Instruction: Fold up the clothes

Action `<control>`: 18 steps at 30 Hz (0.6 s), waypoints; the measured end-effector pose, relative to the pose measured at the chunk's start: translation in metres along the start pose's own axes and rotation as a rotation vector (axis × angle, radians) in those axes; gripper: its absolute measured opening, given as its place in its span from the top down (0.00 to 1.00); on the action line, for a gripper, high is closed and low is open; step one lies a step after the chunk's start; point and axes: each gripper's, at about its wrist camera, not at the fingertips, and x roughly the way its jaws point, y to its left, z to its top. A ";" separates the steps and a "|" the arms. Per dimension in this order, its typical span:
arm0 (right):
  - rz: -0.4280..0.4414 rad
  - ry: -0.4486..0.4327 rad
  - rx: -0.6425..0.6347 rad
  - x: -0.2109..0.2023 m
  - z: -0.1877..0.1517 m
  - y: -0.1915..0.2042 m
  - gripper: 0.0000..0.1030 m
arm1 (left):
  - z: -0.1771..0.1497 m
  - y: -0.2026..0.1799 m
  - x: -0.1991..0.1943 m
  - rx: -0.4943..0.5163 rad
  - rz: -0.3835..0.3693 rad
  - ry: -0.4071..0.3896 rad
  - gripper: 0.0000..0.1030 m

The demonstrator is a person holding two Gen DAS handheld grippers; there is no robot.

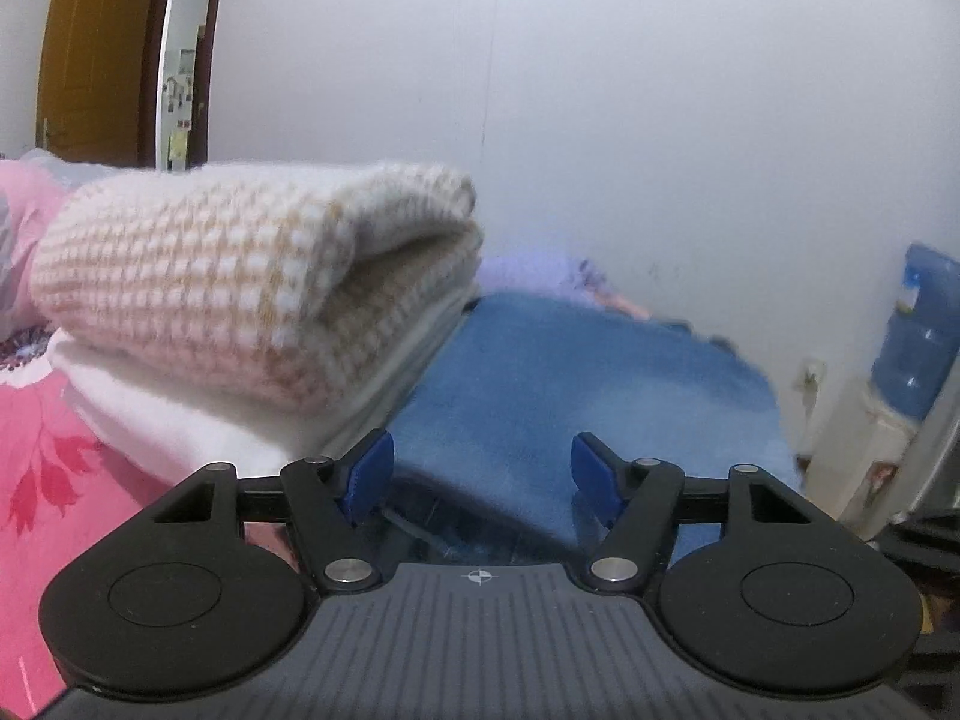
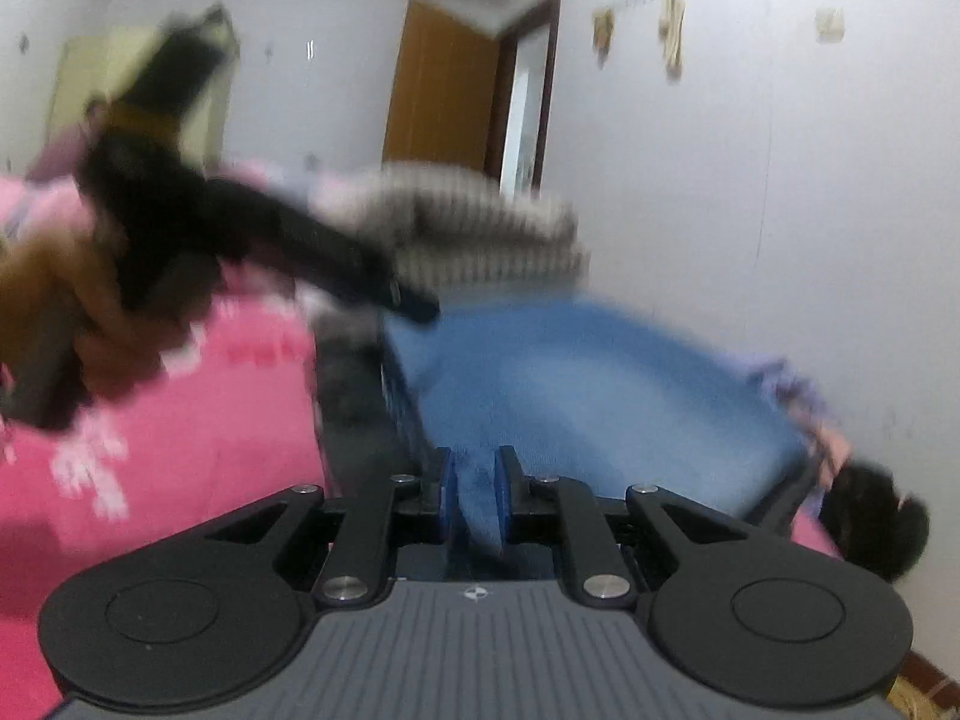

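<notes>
Blue towel [image 2: 588, 384] spread flat on pink floral bedspread [image 1: 54, 450], beside folded checked towel [image 1: 240, 288]. Edge pinched between closed right gripper [image 2: 474, 492]. Left gripper [image 1: 480, 474] spread apart above blue towel, gripping nothing.

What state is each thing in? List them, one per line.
Left gripper: open, nothing between its fingers.
Right gripper: shut on the blue cloth.
Blue cloth: spread on the bed, one edge pinched.
Checked cloth: folded, on top of the white cloth.
White cloth: folded, at the bottom of the stack.
Door: open.
</notes>
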 end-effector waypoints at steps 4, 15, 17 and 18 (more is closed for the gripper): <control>-0.007 0.004 0.008 -0.001 0.003 0.003 0.86 | -0.011 0.009 0.011 -0.038 0.012 0.023 0.43; -0.076 -0.049 0.298 -0.026 -0.007 -0.032 0.86 | 0.006 -0.015 -0.004 0.011 -0.124 -0.152 0.42; -0.075 -0.036 0.312 -0.023 -0.017 -0.033 0.87 | 0.003 -0.013 0.022 -0.010 -0.086 -0.065 0.43; -0.077 -0.039 0.316 -0.025 -0.019 -0.033 0.87 | 0.001 -0.009 0.034 -0.032 -0.074 -0.030 0.47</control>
